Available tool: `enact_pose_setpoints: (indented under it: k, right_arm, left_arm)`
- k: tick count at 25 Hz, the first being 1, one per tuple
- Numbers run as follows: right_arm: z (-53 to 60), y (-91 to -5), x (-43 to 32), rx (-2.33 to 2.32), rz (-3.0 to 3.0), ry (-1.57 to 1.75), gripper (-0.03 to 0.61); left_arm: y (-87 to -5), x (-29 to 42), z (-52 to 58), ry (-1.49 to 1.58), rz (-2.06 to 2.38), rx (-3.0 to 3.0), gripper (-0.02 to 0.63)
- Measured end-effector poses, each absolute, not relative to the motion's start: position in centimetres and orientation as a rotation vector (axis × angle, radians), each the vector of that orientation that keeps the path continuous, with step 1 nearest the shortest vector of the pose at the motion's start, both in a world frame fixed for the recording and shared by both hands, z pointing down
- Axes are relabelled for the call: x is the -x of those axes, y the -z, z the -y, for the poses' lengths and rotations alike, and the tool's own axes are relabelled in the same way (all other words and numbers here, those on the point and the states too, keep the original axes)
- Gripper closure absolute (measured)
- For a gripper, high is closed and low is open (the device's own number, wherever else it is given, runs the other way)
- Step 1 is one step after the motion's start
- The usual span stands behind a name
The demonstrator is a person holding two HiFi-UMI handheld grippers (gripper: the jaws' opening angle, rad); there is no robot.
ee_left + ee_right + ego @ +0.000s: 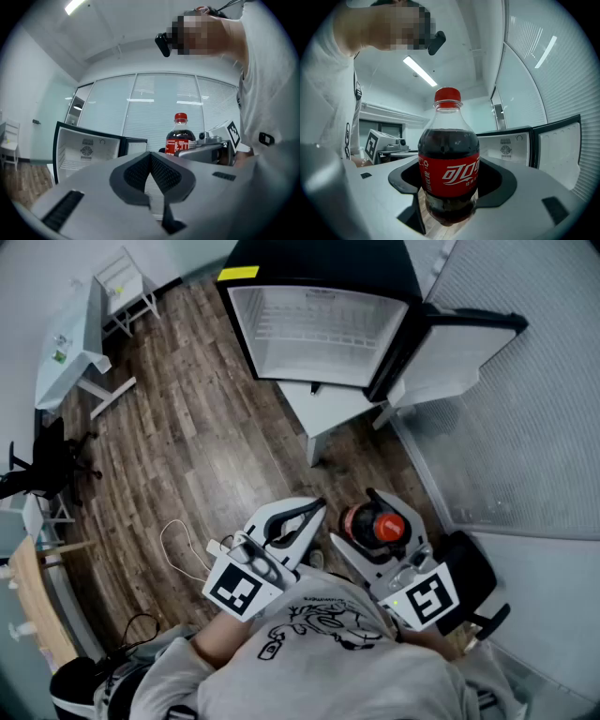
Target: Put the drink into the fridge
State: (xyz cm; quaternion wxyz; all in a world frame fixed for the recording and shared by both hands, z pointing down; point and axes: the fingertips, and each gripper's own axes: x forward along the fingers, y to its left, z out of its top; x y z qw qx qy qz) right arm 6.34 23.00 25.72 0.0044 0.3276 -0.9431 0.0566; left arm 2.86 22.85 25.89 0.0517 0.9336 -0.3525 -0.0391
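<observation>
The drink is a cola bottle (449,164) with a red cap and red label. It stands upright between the jaws of my right gripper (450,187), which is shut on it and carries it above the floor. In the head view the bottle (386,526) and right gripper (364,517) are at lower right, just in front of the person's chest. My left gripper (317,506) is beside it to the left, jaws together and empty. From the left gripper view the bottle (180,136) shows past the closed tips (151,157). The black fridge (319,324) stands ahead with its door (459,357) swung open to the right.
The fridge sits on a low white stand (328,409). A glass wall with blinds (525,427) runs along the right. A white desk (70,343), a white chair (127,282) and a black chair (37,465) are at the left. A white cable (183,549) lies on the wood floor.
</observation>
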Motion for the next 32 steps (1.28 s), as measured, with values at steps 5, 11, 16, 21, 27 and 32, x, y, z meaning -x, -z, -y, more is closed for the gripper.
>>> enact_pose_setpoints:
  k: [5, 11, 16, 21, 27, 32]
  right_arm:
    - [-26.8, -24.4, -6.7, -1.014, 2.959, -0.153, 0.253]
    - [-28.4, -23.7, -6.5, -0.989, 2.988, -0.159, 0.253]
    - [-29.0, -23.2, -6.5, -0.988, 3.001, -0.147, 0.255]
    - [-28.3, -23.1, -6.4, -1.012, 2.992, -0.138, 0.253]
    - [-26.0, -23.6, -5.5, -1.040, 2.982, -0.134, 0.255]
    - [-22.8, -23.9, -4.8, -1.056, 2.970, -0.102, 0.253]
  left_arm:
    - [-25.3, -3.4, -26.9, 0.062, 1.063, -2.863, 0.612]
    - [-24.4, -3.4, -28.2, 0.097, 1.085, -2.870, 0.612]
    - [-24.2, -3.6, -28.6, 0.110, 1.086, -2.877, 0.612]
    - [-24.9, -3.4, -27.6, 0.107, 1.070, -2.875, 0.612]
    - [-25.0, -2.7, -25.2, 0.133, 1.045, -2.892, 0.612]
    - [-25.3, -2.0, -22.0, 0.126, 1.029, -2.912, 0.612]
